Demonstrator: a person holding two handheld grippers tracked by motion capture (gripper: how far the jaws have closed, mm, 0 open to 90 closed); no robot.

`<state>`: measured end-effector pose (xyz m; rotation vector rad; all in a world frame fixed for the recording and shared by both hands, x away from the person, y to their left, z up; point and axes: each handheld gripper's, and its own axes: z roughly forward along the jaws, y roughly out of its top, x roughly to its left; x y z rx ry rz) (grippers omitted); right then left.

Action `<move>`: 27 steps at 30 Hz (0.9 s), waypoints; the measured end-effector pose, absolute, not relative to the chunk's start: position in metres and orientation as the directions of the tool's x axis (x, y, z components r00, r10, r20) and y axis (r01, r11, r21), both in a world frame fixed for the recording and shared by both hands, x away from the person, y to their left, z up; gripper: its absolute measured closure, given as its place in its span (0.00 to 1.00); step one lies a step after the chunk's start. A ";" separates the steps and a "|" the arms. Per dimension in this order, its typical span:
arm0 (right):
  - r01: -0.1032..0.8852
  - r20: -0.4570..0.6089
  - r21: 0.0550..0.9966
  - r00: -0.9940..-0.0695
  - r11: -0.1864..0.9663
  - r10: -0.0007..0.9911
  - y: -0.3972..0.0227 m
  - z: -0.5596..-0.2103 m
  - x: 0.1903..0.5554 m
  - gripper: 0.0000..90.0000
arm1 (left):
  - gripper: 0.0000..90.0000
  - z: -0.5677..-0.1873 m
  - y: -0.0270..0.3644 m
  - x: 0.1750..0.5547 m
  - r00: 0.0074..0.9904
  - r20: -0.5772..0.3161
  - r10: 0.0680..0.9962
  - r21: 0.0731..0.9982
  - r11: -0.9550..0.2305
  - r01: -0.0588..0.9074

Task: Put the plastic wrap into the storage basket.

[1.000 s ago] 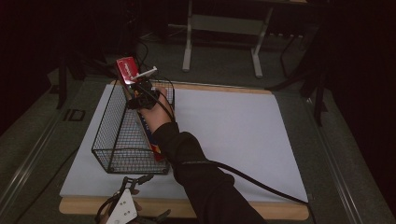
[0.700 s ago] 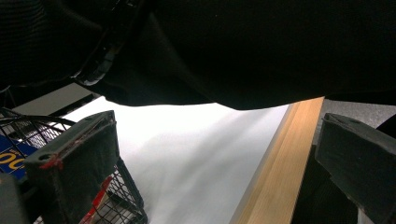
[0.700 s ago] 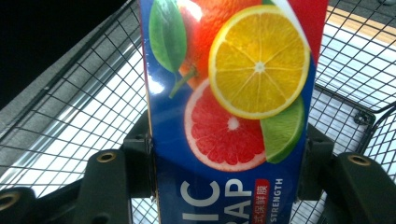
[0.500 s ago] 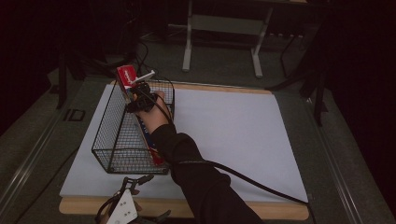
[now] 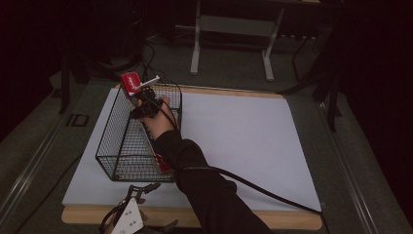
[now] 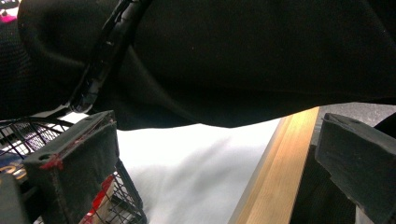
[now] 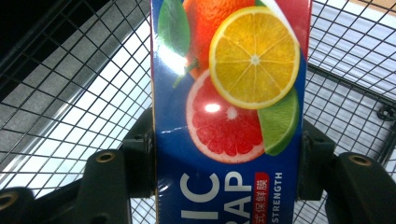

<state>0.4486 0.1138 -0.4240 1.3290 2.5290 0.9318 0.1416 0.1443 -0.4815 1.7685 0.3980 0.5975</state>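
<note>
blue-and-red citrus-printed wrap box (image 7: 229,112), black wire basket (image 5: 122,141), white table cover (image 5: 243,141).

Dim lab-like recording space: white-covered table (image 5: 234,141), trailing floor cables (image 5: 151,53), metal stand legs (image 5: 197,44) behind.

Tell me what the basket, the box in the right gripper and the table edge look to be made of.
Basket: thin dark metal wire, by its open welded grid.
Box: probably glossy printed cardboard; flat faces, citrus print, bright glare spots.
Table edge: pale wood or wood-look board, with lengthwise grain lines; a matte white sheet covers the top.
Right gripper clamps the box.
</note>
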 end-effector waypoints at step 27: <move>0.697 0.125 0.548 -0.615 0.463 0.779 0.115 -0.445 0.452 0.41 | 0.00 -0.481 0.144 0.141 0.815 0.189 0.548 0.961 -0.275 -0.038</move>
